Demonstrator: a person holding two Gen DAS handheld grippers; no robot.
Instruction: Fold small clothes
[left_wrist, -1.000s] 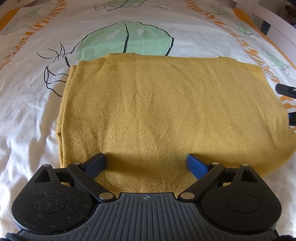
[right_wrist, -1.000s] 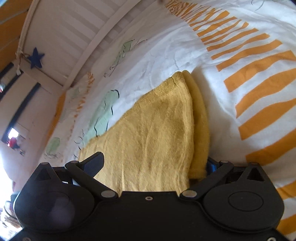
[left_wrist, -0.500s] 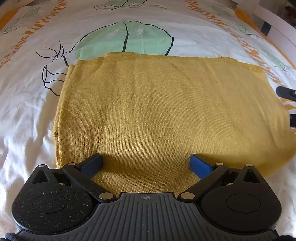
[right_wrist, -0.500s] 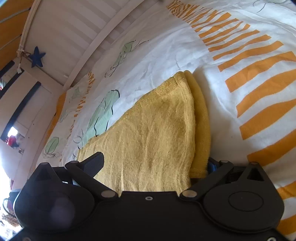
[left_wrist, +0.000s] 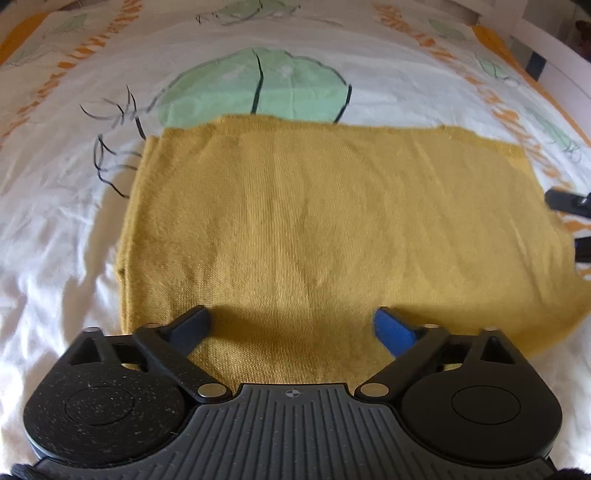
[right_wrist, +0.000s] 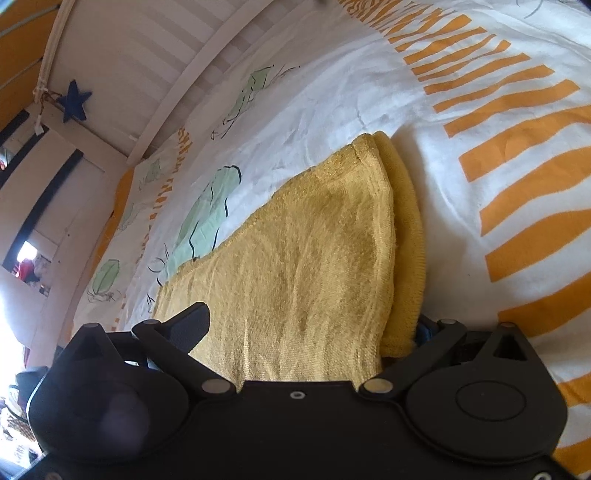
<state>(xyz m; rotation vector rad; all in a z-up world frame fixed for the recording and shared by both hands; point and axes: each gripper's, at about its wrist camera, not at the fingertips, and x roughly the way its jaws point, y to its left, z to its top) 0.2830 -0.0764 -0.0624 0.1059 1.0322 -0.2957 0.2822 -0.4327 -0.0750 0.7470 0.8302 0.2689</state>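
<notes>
A folded mustard-yellow knit garment (left_wrist: 314, 229) lies flat on the bed. My left gripper (left_wrist: 291, 326) is open, its fingers spread wide over the garment's near edge. In the right wrist view the same garment (right_wrist: 306, 258) runs between the spread fingers of my open right gripper (right_wrist: 310, 321), with a thicker folded edge (right_wrist: 406, 236) lying over the right finger. The right gripper's fingers (left_wrist: 565, 201) show at the garment's right edge in the left wrist view.
The bed has a white sheet (left_wrist: 66, 184) with green leaf prints (left_wrist: 258, 88) and orange stripes (right_wrist: 517, 177). A white slatted bed rail (right_wrist: 177, 74) with a blue star (right_wrist: 75, 99) runs along the far side.
My left gripper has pulled back a little, so the garment sits farther off in its view. The right gripper has tilted slightly; both stay open.
</notes>
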